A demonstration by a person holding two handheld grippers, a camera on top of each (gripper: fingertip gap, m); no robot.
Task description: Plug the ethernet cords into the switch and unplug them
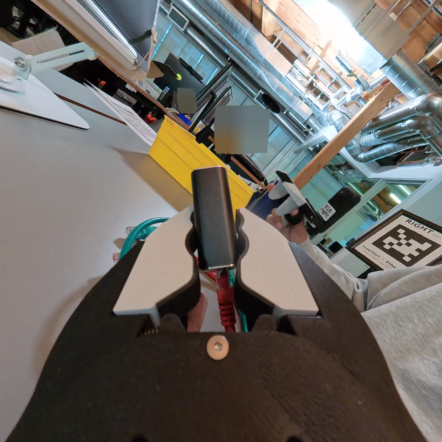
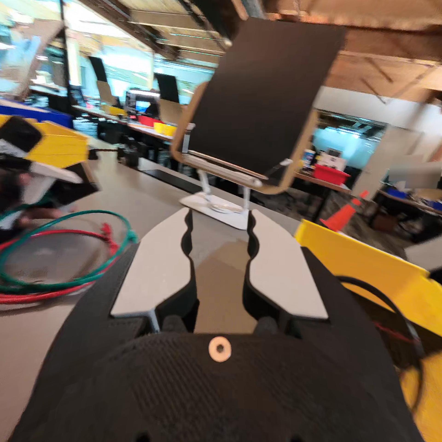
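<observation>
At frame centre, the left hand-held gripper (image 1: 215,239) clenches the dark oblong metal switch (image 1: 213,218), lifted off the grey table (image 1: 59,191). A red ethernet cord (image 1: 224,303) and green ethernet cord (image 1: 231,278) appear plugged in; unplugging remains. The right hand-held gripper (image 2: 218,230) is released, empty.

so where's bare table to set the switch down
Bare table lies left of the left gripper, between the white stand base and the yellow bin. Another patch sits ahead of the open right gripper, short of the stand. Crowded: the red and green cords loop left of it.
</observation>
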